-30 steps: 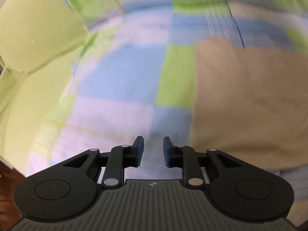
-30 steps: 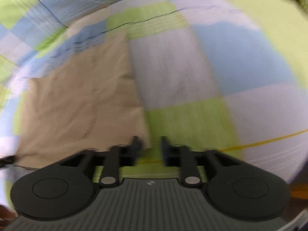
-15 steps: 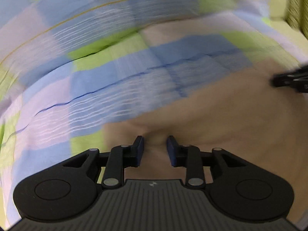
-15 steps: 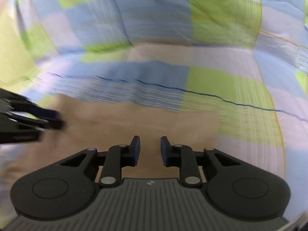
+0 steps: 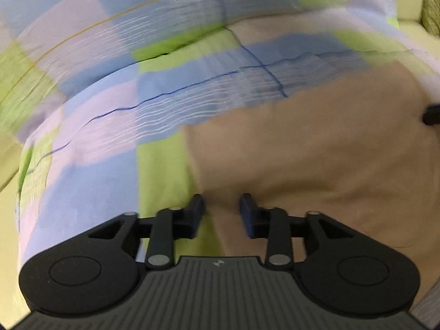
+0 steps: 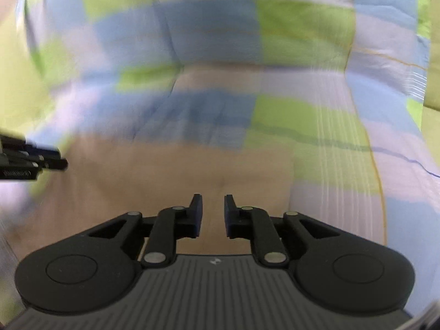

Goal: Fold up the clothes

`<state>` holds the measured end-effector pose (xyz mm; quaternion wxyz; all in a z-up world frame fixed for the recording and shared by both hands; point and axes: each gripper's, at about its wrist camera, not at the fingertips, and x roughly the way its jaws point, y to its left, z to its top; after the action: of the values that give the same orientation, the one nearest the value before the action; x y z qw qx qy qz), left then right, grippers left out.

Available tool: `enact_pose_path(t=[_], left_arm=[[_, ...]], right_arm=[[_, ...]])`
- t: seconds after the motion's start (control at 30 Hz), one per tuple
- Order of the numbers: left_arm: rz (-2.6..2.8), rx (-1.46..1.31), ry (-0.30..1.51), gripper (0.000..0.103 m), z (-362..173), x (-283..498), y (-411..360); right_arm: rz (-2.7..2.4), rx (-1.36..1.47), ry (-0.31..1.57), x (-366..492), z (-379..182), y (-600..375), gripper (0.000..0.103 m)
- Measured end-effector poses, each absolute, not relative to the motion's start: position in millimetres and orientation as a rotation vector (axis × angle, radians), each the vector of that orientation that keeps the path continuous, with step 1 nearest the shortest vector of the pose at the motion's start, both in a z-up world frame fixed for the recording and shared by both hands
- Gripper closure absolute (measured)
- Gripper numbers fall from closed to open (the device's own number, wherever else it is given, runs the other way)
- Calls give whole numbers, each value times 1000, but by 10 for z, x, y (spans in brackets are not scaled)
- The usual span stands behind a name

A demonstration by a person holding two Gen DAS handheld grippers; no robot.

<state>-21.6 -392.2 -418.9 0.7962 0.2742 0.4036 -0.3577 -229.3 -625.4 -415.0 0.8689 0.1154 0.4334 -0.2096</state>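
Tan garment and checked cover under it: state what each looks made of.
Tan garment: soft matte woven cloth, probably cotton; it sags in shallow creases. Checked cover: thin printed fabric, matte, with wavy wrinkle lines. Blur leaves the weave unclear.

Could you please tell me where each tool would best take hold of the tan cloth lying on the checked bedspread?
Probably at its near corners. The flat tan cloth lies spread on the blue, green and lilac checked bedspread. The open left tool sits at its left edge, so pinch there, coming from the near side. The open right tool could take the right corner likewise.
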Motion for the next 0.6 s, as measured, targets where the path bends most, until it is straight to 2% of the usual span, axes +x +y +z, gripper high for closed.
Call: enact_pose_path(t=[0.03, 0.07, 0.2, 0.3, 0.37, 0.43, 0.6], left_arm=[[-726, 577, 872, 62, -4151, -192, -3877], [-677, 565, 870, 71, -4087, -202, -3810], [-657, 467, 932, 71, -3834, -420, -3617], [-733, 495, 954, 62, -3787, -840, -3701], [-728, 522, 993, 61, -3909, -979, -3787], [-665, 520, 1071, 58, -4092, -1077, -3764], [-546, 501, 1035, 56, -4012, -1133, -3475]], right_arm=[[-490, 252, 893, -2392, -4158, -6331, 93], [-556, 238, 906, -2437, -4128, -6377, 90], [-660, 291, 886, -2742, -3917, -6404, 86], [-513, 350, 855, -2832, -3777, -6065, 86], [-396, 393, 860, -2795, -3802, -5792, 81], [-363, 383, 919, -2774, -3952, -5601, 81], [-485, 370, 977, -3081, -4100, -5608, 81]])
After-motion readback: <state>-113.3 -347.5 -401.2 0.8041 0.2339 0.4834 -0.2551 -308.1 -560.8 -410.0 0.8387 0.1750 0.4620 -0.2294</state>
